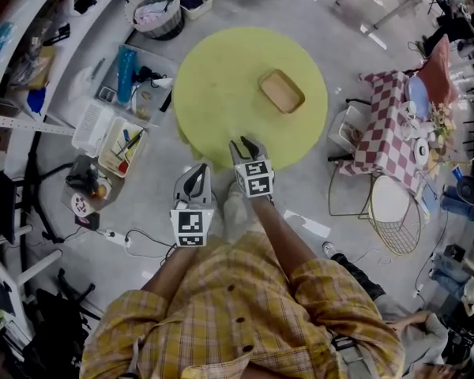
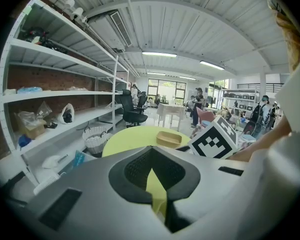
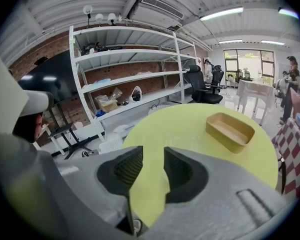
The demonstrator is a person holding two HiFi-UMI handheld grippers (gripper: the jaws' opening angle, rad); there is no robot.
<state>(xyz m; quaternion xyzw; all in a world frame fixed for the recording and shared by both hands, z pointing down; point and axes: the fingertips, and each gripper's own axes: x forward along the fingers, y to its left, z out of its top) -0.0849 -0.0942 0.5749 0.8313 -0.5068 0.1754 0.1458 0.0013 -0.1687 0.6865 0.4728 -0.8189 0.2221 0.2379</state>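
The shallow tan rectangular tray [image 1: 281, 91] lies alone on the round yellow-green worktop [image 1: 221, 85], toward its 2 o'clock side in the head view and well apart from both tools. The right claw [image 1: 247, 144] hangs over the worktop's 6 o'clock rim with its jaws a narrow gap apart and nothing between them. Its own view shows only yellow surface in the gap, with the tray off at 1 o'clock. The left claw [image 1: 194, 174] sits lower, off the rim at 7 o'clock of the right one, over the grey floor [image 1: 154, 172], its tips pressed together on nothing. The tray looks light and low-walled, so the main risk is a shove rather than a grip. A gap this narrow could meet the wall end-on and skate the tray toward the far rim, and a closed claw could only push it. The two tools are also near each other, so the right one's black-and-white marker cube [image 2: 213, 140] could knock the left one. A low sweep could also catch the worktop's edge.
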